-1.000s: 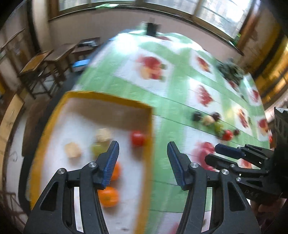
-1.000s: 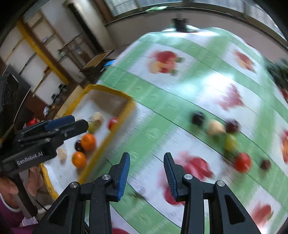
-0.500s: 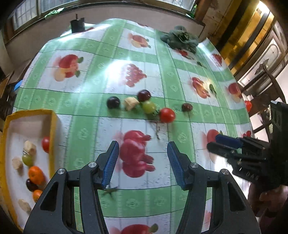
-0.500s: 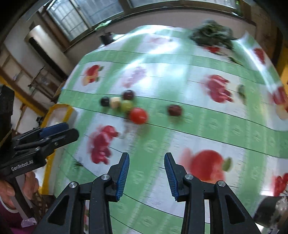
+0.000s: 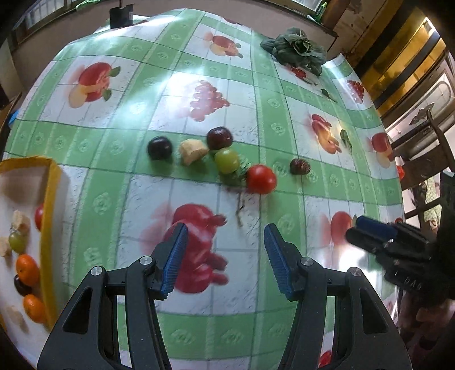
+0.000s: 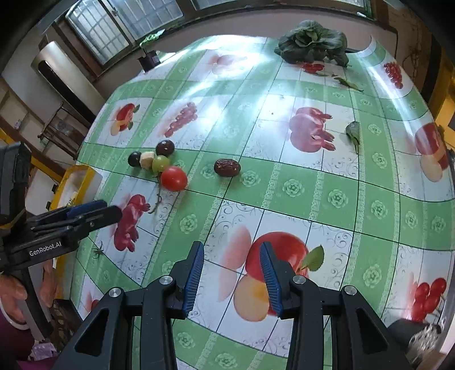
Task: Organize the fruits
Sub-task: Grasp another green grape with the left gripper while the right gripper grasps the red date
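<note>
Nearest the left wrist camera, the left gripper [image 5: 226,257] is hovering with its jaws spread wide and nothing between them, over a printed red fruit on the tablecloth [image 5: 176,85], a glossy green-and-white check with fruit pictures that is covering the whole table. At 3 o'clock in that view the right gripper [image 5: 369,230] is showing side-on; from its own camera the right gripper [image 6: 231,273] is likewise standing open and empty above a printed apple. At 9 o'clock in the left view the yellow-rimmed tray [image 5: 52,216] is sitting at the table's left edge, holding oranges [image 5: 27,269], a green grape [image 5: 17,242], a dark fruit and pale pieces.

Farther out, toward 12 o'clock, the loose fruit is lying in a row: a red tomato [image 5: 261,179] touching a green grape [image 5: 227,160], then a dark plum [image 5: 219,138], a pale chunk [image 5: 192,150] and a black plum [image 5: 159,147], with a wrinkled date [image 5: 299,166] just apart at 1 o'clock. A dry twig [image 5: 241,205] is lying between the tomato and the left gripper.

Beyond them open cloth is stretching to the far edge, where a leafy green vegetable [image 6: 312,42] is sitting at 1 o'clock and a dark pot [image 5: 121,15] at 11 o'clock. Windows [image 6: 113,25] are running behind the table; a wooden chair [image 5: 426,148] is standing off the right edge.
</note>
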